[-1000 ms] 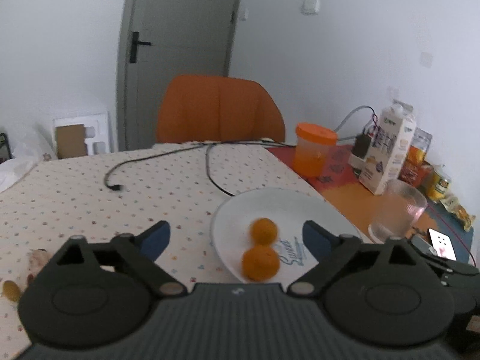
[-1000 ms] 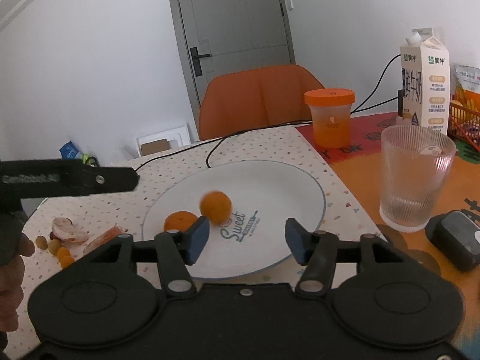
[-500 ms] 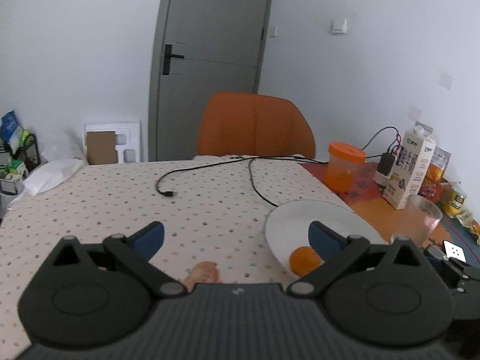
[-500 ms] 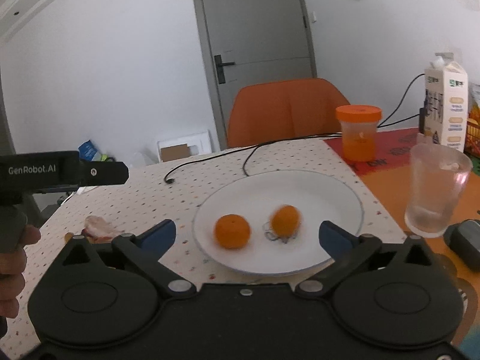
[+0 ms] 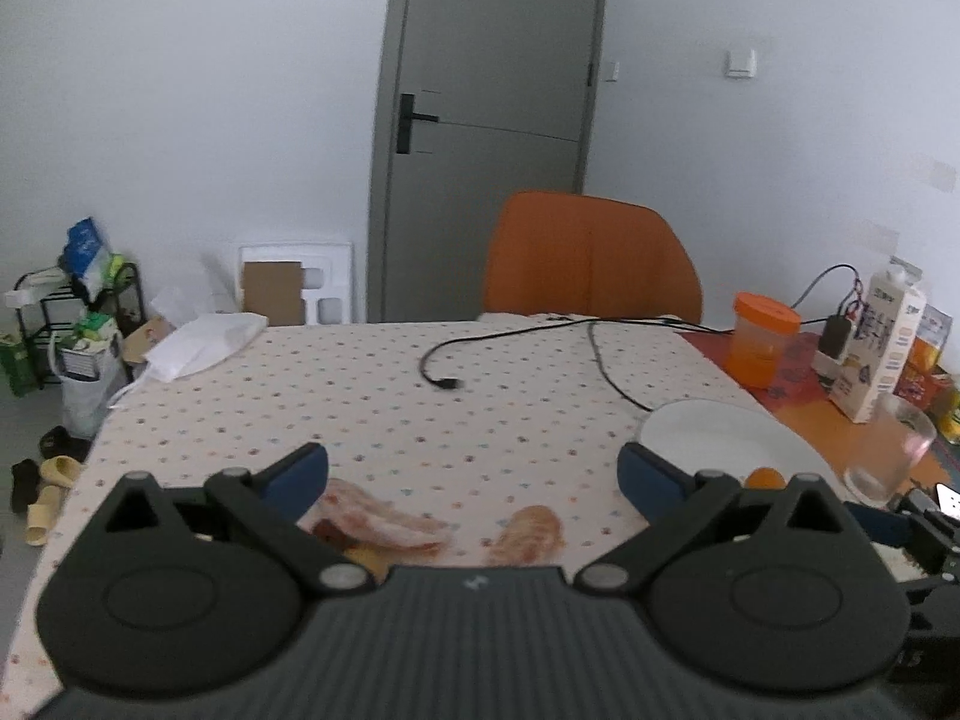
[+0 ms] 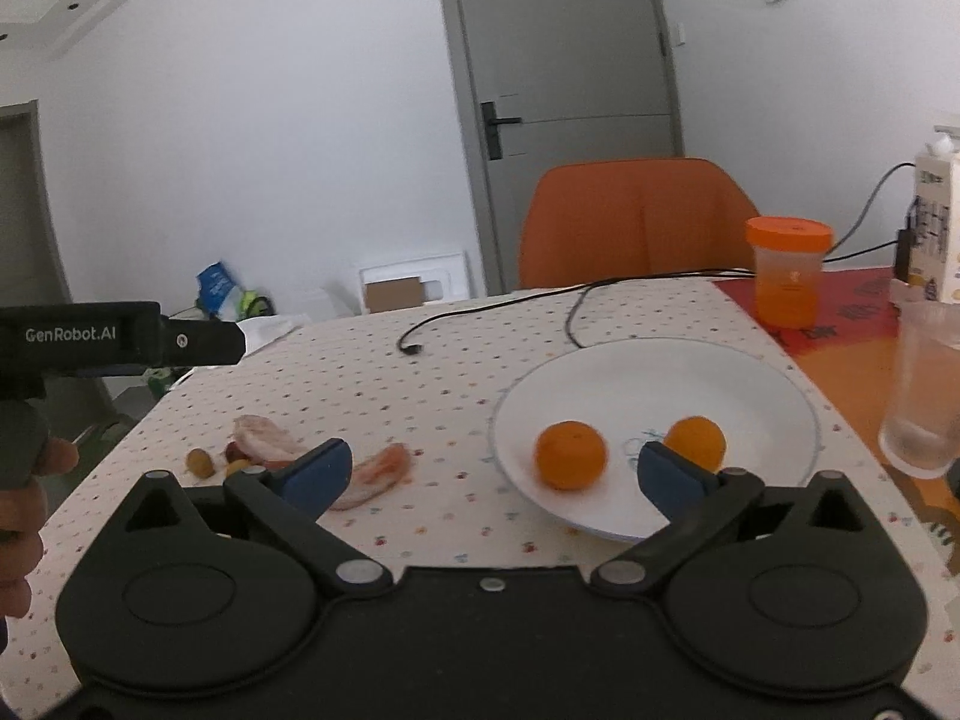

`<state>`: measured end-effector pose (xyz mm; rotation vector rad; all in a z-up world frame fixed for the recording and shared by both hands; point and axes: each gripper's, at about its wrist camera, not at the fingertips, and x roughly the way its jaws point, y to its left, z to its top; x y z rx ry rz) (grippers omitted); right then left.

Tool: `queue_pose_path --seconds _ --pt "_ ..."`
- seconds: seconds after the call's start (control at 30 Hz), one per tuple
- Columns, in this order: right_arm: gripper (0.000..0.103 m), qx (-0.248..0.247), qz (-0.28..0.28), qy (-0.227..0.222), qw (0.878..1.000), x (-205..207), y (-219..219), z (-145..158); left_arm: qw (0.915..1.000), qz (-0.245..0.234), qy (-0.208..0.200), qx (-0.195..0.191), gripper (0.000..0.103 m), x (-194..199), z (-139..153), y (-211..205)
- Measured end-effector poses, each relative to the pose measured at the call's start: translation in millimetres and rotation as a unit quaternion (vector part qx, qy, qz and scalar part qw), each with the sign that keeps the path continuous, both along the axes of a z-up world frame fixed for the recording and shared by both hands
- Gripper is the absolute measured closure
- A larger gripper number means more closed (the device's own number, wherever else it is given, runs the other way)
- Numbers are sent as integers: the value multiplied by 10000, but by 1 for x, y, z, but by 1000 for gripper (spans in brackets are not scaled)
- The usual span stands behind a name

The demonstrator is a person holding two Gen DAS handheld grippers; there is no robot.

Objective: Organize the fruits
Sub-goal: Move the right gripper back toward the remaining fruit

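Two small oranges lie on a white plate [image 6: 750, 372]: one [image 6: 570, 455] at its left front, one [image 6: 696, 443] to the right of it, partly behind my right finger. My right gripper [image 6: 492, 474] is open and empty, held above the table's near edge. Pink peel pieces [image 6: 378, 474] and small fruits [image 6: 201, 462] lie left of the plate. In the left wrist view my left gripper [image 5: 474, 474] is open and empty over the peel pieces [image 5: 384, 525]; the plate [image 5: 708, 432] and one orange [image 5: 763, 476] show at the right.
A clear glass [image 6: 924, 390], an orange-lidded cup [image 6: 787, 273] and a milk carton [image 6: 936, 222] stand at the right on a red mat. A black cable [image 6: 540, 312] lies across the dotted tablecloth. An orange chair [image 6: 636, 219] stands behind the table.
Both grippers have pulled back and swung left. My right gripper opened wide and the second orange now lies loose on the plate. The left view now faces the peel pieces.
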<state>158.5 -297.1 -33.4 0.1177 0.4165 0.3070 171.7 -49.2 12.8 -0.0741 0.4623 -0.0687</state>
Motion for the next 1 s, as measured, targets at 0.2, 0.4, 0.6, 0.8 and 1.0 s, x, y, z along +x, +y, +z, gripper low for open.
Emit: queue_pose_path --seconds 0.2,0.4,0.6,0.8,1.0 --pt "0 -5 287 40 9996 3 19 -2 9998 215 27 -39 1 -5 -3 26" --pt "0 -59 524 140 9985 7 40 -8 9992 375 125 -56 1 -6 -14 48" --pt "16 -143 730 258 9969 12 59 -12 9976 573 320 -198 4 0 -28 68" --pt "31 -322 923 393 9944 19 80 -19 9962 606 477 -397 14 7 -44 86" --pt "47 -391 1111 542 9916 28 97 -24 9940 637 699 -556 36 17 -61 99"
